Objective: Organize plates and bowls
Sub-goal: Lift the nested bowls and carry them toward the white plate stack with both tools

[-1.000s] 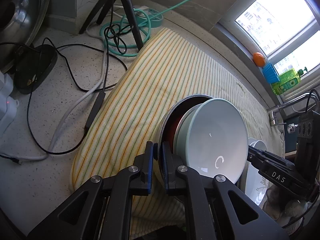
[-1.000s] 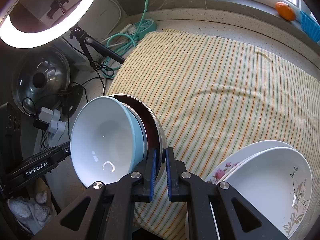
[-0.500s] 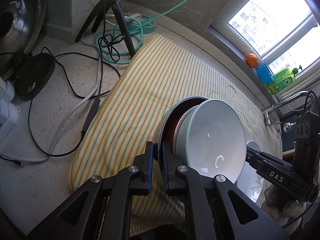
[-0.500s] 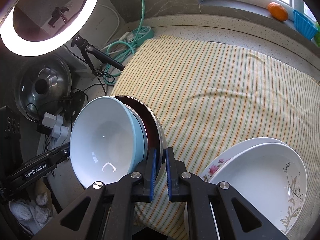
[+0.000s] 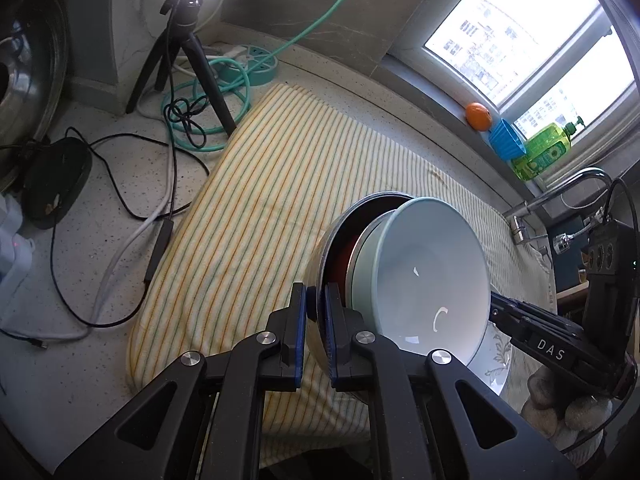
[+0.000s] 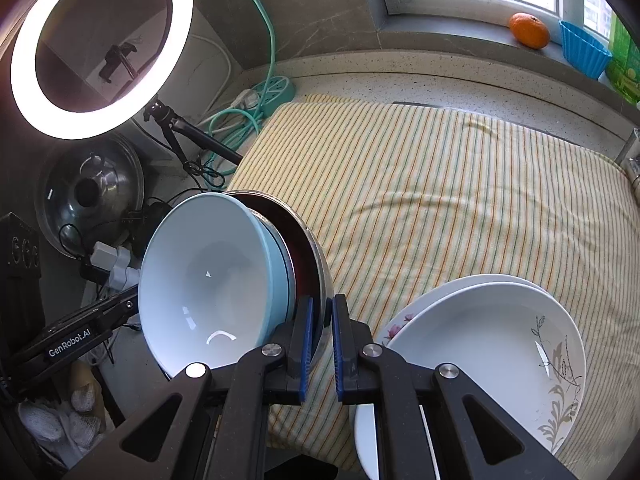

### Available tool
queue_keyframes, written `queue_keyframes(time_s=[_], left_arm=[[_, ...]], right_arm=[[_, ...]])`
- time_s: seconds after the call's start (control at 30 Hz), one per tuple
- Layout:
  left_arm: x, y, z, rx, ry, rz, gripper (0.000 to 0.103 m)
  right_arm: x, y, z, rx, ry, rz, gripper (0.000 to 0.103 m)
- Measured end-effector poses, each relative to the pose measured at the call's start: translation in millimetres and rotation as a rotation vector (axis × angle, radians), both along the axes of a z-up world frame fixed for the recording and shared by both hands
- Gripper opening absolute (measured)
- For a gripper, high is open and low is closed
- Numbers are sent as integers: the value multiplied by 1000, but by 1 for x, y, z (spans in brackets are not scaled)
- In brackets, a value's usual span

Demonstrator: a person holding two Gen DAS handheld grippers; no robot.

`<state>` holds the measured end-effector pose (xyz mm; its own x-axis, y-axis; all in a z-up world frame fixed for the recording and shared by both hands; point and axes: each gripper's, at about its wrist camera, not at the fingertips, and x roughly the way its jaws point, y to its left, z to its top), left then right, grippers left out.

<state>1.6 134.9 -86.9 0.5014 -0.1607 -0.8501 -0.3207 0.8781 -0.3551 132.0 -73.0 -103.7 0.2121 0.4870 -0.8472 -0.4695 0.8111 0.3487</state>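
A pale blue bowl [image 5: 424, 280] sits nested in a steel bowl with a dark red inside [image 5: 340, 240]. The nested stack is held above the striped cloth [image 5: 280, 184]. My left gripper [image 5: 316, 312] is shut on the steel bowl's rim on one side. My right gripper [image 6: 320, 320] is shut on the same rim [image 6: 316, 256] on the opposite side; the blue bowl [image 6: 208, 272] shows there too. Two stacked white flower-patterned plates [image 6: 488, 344] lie on the cloth [image 6: 440, 192] at the front right.
A ring light [image 6: 100, 44] on a tripod [image 5: 188, 56], a teal power strip [image 5: 256, 64], and loose cables [image 5: 120, 208] lie left of the cloth. A pot lid [image 6: 88, 192] leans at far left. An orange [image 6: 528, 30], blue cup [image 6: 584, 54] and green bottle [image 5: 544, 152] stand on the windowsill.
Both grippers have risen with the nested bowls held between them; the cloth and plates look farther below and more of the ring light shows.
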Motion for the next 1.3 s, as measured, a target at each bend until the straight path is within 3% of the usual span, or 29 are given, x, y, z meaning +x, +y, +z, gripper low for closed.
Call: queue_keyframes(time_s=[0.77, 1.3], left_arm=[[14, -32, 21, 9, -48, -80, 7], [26, -74, 25, 1, -51, -189, 7]], right_arm=[[-1, -43, 15, 29, -15, -81, 9], [-8, -95, 22, 32, -25, -183, 9]])
